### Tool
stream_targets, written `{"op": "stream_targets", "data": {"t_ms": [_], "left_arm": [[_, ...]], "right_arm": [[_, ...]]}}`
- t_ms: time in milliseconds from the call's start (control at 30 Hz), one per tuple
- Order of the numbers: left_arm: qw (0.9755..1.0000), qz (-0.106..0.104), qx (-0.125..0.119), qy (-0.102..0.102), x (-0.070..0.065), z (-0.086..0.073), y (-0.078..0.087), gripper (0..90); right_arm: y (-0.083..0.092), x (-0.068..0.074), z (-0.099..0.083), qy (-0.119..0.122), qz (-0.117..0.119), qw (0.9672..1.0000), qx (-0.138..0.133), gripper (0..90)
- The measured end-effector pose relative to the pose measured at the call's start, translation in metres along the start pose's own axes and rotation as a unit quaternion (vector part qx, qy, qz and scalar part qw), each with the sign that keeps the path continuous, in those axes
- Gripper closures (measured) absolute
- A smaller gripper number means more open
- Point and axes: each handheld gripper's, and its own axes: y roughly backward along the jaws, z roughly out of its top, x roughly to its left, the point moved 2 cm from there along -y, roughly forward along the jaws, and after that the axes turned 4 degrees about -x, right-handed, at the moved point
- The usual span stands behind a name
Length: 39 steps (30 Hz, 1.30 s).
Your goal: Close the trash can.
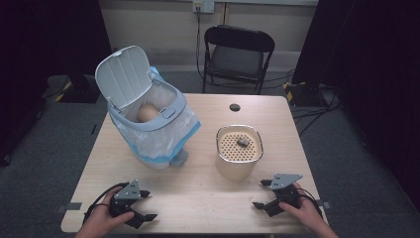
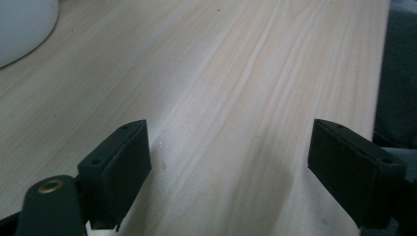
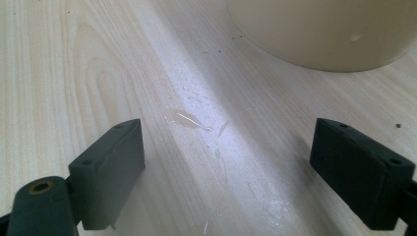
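A: We see the left gripper [image 1: 139, 206] low on the near left of the tabletop [image 1: 198, 193], held in a hand [image 1: 99, 221] that comes in from the bottom edge. Its 2 fingers [image 2: 118, 167] stand apart with nothing but bare wood between them, so we call them released.

B: We agree. The right gripper [image 1: 265, 194] sits at the near right, also in a hand [image 1: 309, 215], and its 2 fingers [image 3: 110, 169] are spread wide with nothing held. In the right gripper view we make out a few wet streaks [image 3: 189, 119] on the wood between them.

A: Nearest to that gripper we have the cream container [image 1: 238, 151], just ahead of it on the right half of the tabletop, upright, well short of the fingers. A perforated insert [image 1: 233, 146] covers its top, and 1 small dark lump [image 1: 242, 143] lies on that insert, right of centre. What the lump is we cannot tell.

B: On the left half we see the bin [image 1: 148, 124], lined with a blue and white bag [image 1: 185, 131] that spills over its sides. Its lid [image 1: 123, 74] is swung up and back. Inside, near the rim, a rounded tan thing [image 1: 147, 113] rests.

A: Bin and container stand apart, with open wood between them. Both grippers are near the front edge, clear of both vessels.

B: Behind the tabletop we note 1 black folding chair [image 1: 237, 54].
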Motion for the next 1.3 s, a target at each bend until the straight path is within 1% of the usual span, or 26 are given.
{"op": "stream_targets", "data": {"t_ms": [33,67,133,200,233,267,300,333,400,433,467,633,800,833,867,900,933,967,1033,1067,1133,1167,1200,1233,1300], "left_arm": [[1.0,0.003,0.001,-0.001,0.001,0.001,0.002,16.0],[0.9999,0.002,-0.009,0.006,0.002,0.002,0.004,15.9],[0.9998,0.012,-0.012,0.012,0.005,0.006,0.011,15.9],[0.999,0.022,-0.026,0.03,0.008,0.01,0.019,15.9],[0.9985,0.023,-0.03,0.04,0.01,0.011,0.023,15.9],[0.9981,0.028,-0.031,0.046,0.011,0.013,0.027,15.9],[0.9981,0.028,-0.031,0.046,0.011,0.013,0.027,15.9],[0.9976,0.032,-0.033,0.052,0.014,0.015,0.036,15.9],[0.9969,0.037,-0.032,0.061,0.016,0.019,0.045,15.9],[0.9969,0.037,-0.032,0.061,0.016,0.019,0.045,15.9],[0.9964,0.042,-0.028,0.068,0.018,0.023,0.054,15.9],[0.9945,0.052,-0.019,0.089,0.024,0.035,0.073,15.9],[0.994,0.061,-0.012,0.09,0.031,0.051,0.093,15.9],[0.994,0.061,-0.012,0.09,0.031,0.051,0.093,15.9],[0.9938,0.062,-0.012,0.092,0.032,0.055,0.096,15.9],[0.9933,0.067,-0.011,0.094,0.035,0.062,0.104,15.9],[0.9931,0.068,-0.012,0.094,0.036,0.066,0.107,15.9],[0.9934,0.07,-0.011,0.09,0.038,0.069,0.11,15.9],[0.9934,0.07,-0.008,0.091,0.041,0.075,0.116,15.9],[0.993,0.074,-0.005,0.092,0.043,0.078,0.118,15.9],[0.9928,0.075,-0.008,0.093,0.044,0.081,0.121,16.0],[0.9924,0.075,-0.013,0.096,0.047,0.086,0.126,16.0],[0.9924,0.08,-0.012,0.093,0.049,0.089,0.129,16.0],[0.992,0.081,-0.016,0.096,0.051,0.091,0.131,16.0],[0.9913,0.088,-0.015,0.097,0.054,0.096,0.136,16.0]], "right_arm": [[0.0,0.0,0.0,0.0,0.0,1.0,0.0,12.6],[0.0,0.0,0.0,0.0,0.0,1.0,0.0,12.5],[0.0,0.0,0.0,0.0,0.0,1.0,0.0,12.5],[0.0,0.0,0.0,0.0,0.0,1.0,0.0,12.5],[0.0,0.0,0.0,0.0,0.0,1.0,0.0,12.5],[0.0,0.0,0.0,0.0,0.0,1.0,0.0,12.5],[0.0,0.0,0.0,0.0,0.0,1.0,0.0,12.5],[0.0,0.0,0.0,0.001,-0.001,1.0,0.001,12.3],[0.0,0.0,0.0,0.001,-0.002,1.0,0.001,12.4],[0.0,0.0,0.0,0.001,-0.002,1.0,0.001,12.4],[0.0,0.0,0.0,0.001,-0.002,1.0,0.001,12.3],[0.0,0.0,0.0,0.001,-0.002,1.0,0.001,12.3],[0.0,0.0,0.0,0.001,-0.002,1.0,0.001,12.3],[0.0,0.0,0.0,0.001,-0.002,1.0,0.001,12.3],[0.0,0.0,0.0,0.001,-0.002,1.0,0.001,12.3],[0.0,0.0,0.0,0.001,-0.002,1.0,0.001,12.3],[0.0,0.0,0.0,0.001,-0.002,1.0,0.001,12.3],[0.0,0.0,0.0,0.0,-0.002,1.0,0.001,12.3],[0.0,0.0,0.0,0.0,-0.002,1.0,0.001,12.3],[0.0,0.0,0.0,0.0,-0.002,1.0,0.001,12.3],[0.0,0.0,0.0,0.001,-0.002,1.0,0.001,12.3],[0.0,0.0,0.0,0.001,-0.002,1.0,0.001,12.3],[0.0,0.0,0.0,0.001,-0.002,1.0,0.001,12.3],[0.0,0.001,0.0,0.0,-0.002,1.0,0.001,12.3],[0.0,0.0,0.0,0.001,-0.002,1.0,0.001,12.3]]}}
